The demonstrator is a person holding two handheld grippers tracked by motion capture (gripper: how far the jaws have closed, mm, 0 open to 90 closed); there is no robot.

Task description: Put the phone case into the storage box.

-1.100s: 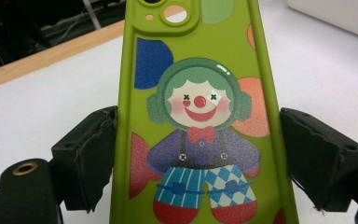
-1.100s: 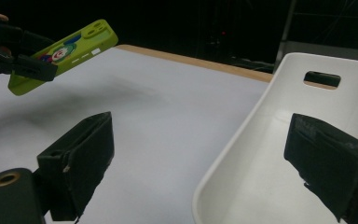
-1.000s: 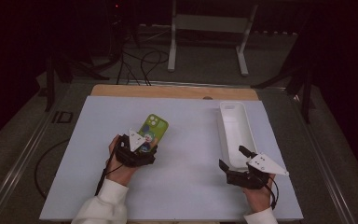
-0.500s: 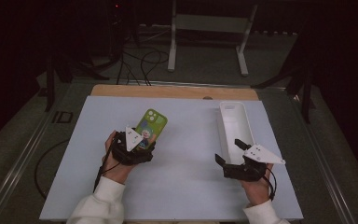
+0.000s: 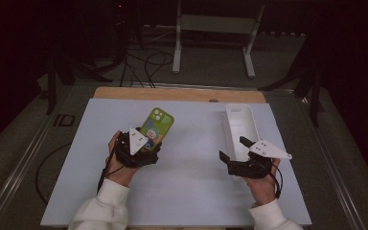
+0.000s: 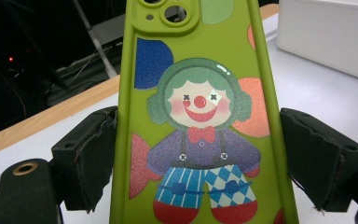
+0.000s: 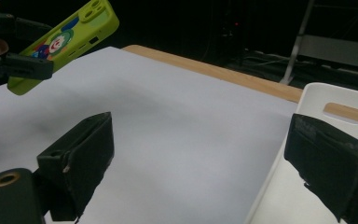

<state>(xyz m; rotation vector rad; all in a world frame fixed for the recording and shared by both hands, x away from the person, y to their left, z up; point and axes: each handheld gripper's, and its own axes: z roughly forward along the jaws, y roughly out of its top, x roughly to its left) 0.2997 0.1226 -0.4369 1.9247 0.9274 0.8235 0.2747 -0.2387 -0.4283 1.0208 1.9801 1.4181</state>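
Your worktop is a pale sheet with a strip of bare wood along its far edge, standing over a dark floor strewn with cables.

On its right side lies a long white tray, lengthwise away from you, with a slot handle at its far end; the tray looks empty in the high view.

Your right tool sits at the near end of that tray. Its jaws stand wide apart with nothing between them. In the right gripper view one jaw lies over the tray's rim and the other over bare worktop, so the tool straddles the tray's left wall. Whether it touches the tray cannot be told.

Your left tool is at centre-left, well apart from the tray, with your hand behind it. It grips a green phone by its two long edges. In the left gripper view the phone fills the space between the jaws, which press on its two sides. The camera end points away from you and the back faces up, showing a cartoon clown in a green case.

In the right gripper view the phone is tilted, with its camera end raised clear of the worktop. Whether its near end rests on the surface is hidden by the tool.
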